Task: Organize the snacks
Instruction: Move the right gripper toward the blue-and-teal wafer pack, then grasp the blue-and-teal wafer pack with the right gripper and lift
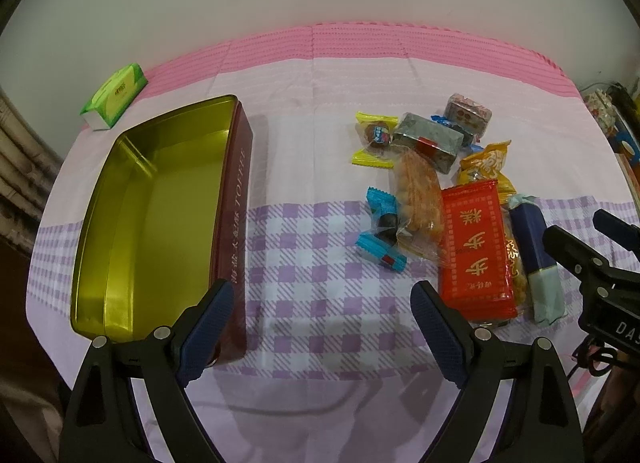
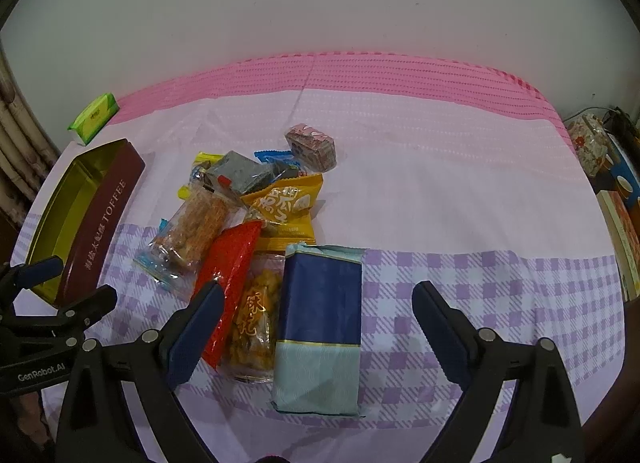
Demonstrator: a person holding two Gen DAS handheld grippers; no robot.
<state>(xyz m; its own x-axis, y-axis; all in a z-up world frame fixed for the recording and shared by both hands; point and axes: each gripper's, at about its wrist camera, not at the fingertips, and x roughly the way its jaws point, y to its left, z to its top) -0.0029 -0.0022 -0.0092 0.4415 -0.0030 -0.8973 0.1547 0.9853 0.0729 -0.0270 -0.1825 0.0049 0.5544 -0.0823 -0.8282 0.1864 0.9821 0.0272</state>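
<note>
Between the open tin (image 1: 160, 199) and the snack pile (image 1: 448, 199) runs a bare strip of checked cloth (image 1: 312, 247), wide enough for a gripper to pass. The tin's inside lies unobstructed from above. Right of the blue-wrapped bar (image 2: 320, 327) the cloth stays free. Clutter (image 2: 600, 167) crowds the far right edge, seemingly off the cloth.

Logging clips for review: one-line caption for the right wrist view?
Open right hand-held gripper above blue-and-teal wrapped snack bar; empty gold-lined toffee tin at left.
</note>
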